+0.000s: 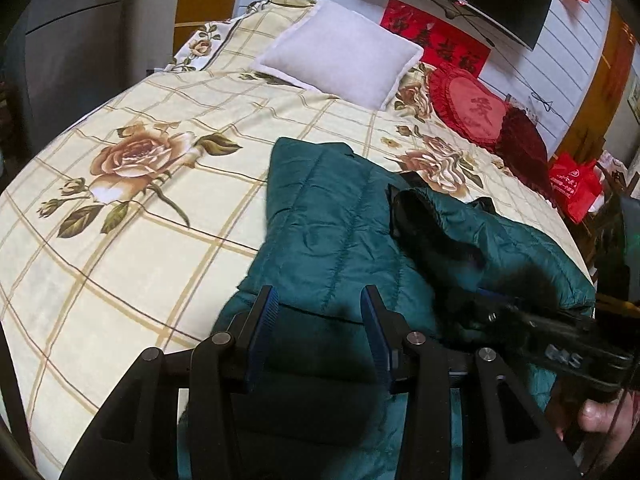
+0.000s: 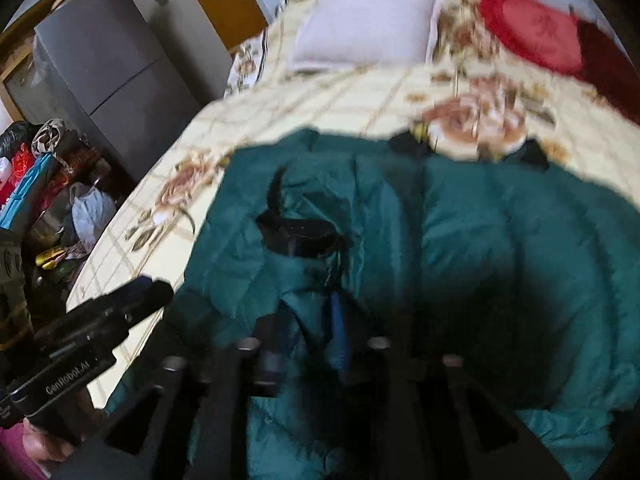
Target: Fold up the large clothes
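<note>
A dark green quilted jacket with black trim lies on the bed's near right side; it also shows in the right wrist view. My left gripper is open and empty, hovering over the jacket's near edge. My right gripper is shut on a fold of the jacket, its sleeve part with black cuff lifted a little. The right gripper also shows in the left wrist view, at the jacket's right part. The left gripper shows in the right wrist view. The right wrist view is blurred.
The bed has a cream checked cover with roses. A white pillow and red cushions lie at the head. A grey fridge and clutter stand left of the bed. A red bag sits right.
</note>
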`<state>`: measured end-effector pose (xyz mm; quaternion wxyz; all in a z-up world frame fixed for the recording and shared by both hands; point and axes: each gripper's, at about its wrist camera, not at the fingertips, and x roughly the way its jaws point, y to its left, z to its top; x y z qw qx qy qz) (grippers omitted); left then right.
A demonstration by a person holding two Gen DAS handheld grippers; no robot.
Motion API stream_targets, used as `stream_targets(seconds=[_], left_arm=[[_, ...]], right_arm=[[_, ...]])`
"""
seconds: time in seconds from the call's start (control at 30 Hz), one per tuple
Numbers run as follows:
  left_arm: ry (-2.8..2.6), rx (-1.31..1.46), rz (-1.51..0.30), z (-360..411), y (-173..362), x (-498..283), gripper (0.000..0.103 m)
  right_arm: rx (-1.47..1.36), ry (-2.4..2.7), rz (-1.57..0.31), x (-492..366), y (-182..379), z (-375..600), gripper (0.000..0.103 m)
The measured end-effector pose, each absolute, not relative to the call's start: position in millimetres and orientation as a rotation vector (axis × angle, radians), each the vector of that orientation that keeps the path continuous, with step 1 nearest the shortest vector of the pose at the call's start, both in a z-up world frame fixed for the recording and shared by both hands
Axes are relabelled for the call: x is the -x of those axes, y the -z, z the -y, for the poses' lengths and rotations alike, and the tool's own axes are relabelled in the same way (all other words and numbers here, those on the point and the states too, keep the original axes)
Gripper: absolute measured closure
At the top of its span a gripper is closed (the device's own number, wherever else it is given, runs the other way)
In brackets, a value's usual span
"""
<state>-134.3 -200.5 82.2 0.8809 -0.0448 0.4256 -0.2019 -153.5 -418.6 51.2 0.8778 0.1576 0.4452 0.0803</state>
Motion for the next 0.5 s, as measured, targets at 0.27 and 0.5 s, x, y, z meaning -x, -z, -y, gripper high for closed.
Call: stream_targets(seconds=[0.27,0.5], left_arm=[[0.534,0.207,-0.909,221.0,-88.3,134.9,0.039],[0.562,0.193,-1.000,273.5,-75.7,123.0,0.033]], right_arm=[[-0.284,-0.131,-0.805,209.0,-121.3,450.7,0.037],[-0.317,0.013,-0.739,269.0,-150.5,519.9,0.033]])
